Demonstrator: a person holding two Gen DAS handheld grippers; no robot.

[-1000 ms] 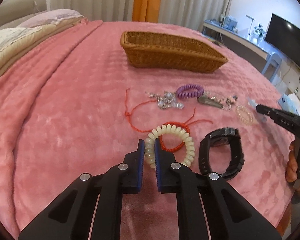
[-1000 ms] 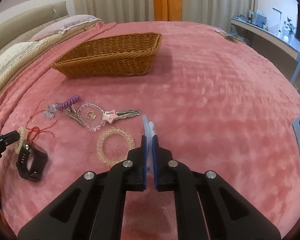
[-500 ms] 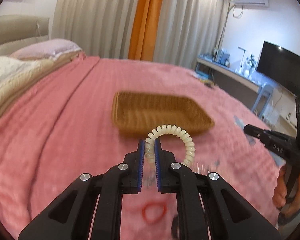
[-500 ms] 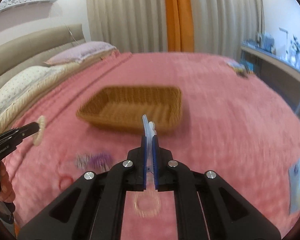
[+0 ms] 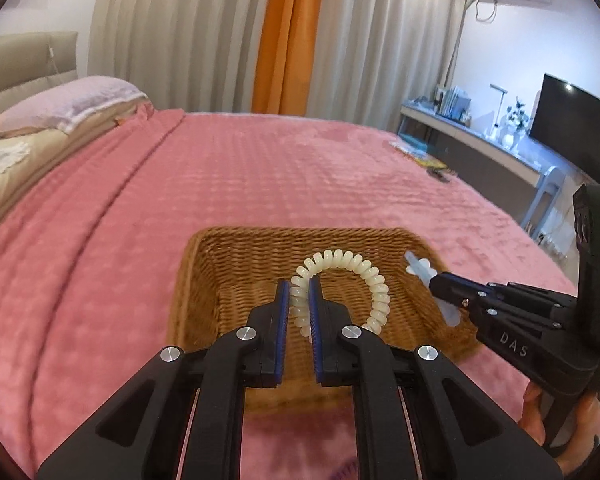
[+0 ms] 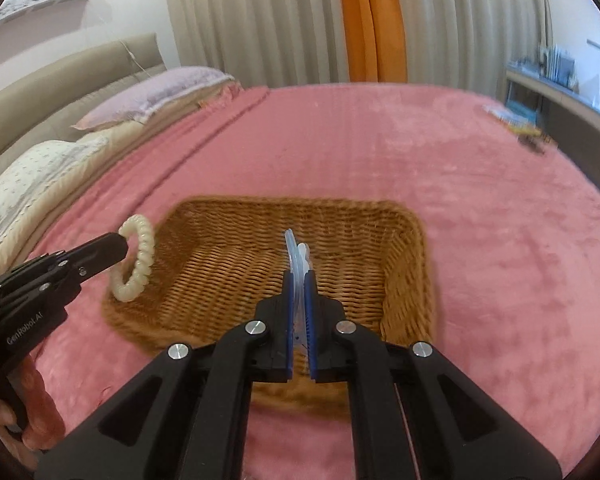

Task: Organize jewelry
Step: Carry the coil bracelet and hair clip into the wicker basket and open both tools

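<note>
Pink blanket (image 5: 228, 184) covers the bed under a wicker basket (image 6: 228, 276). Left hand-held gripper (image 5: 299, 292) pinches a cream coil bracelet (image 5: 364, 276) above the basket's near left side. Right hand-held gripper (image 6: 299, 280) clamps a pale blue clip (image 6: 296, 256) above its middle.

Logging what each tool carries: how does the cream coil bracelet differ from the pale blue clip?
The bracelet is a cream, opaque coiled ring; the clip is pale blue, translucent and flat. The bracelet is pinched at one side by the left tool, its loop arching out to the right; the clip stands edge-on between the right tool's fingers. Both are held above the basket, not yet dropped.
</note>
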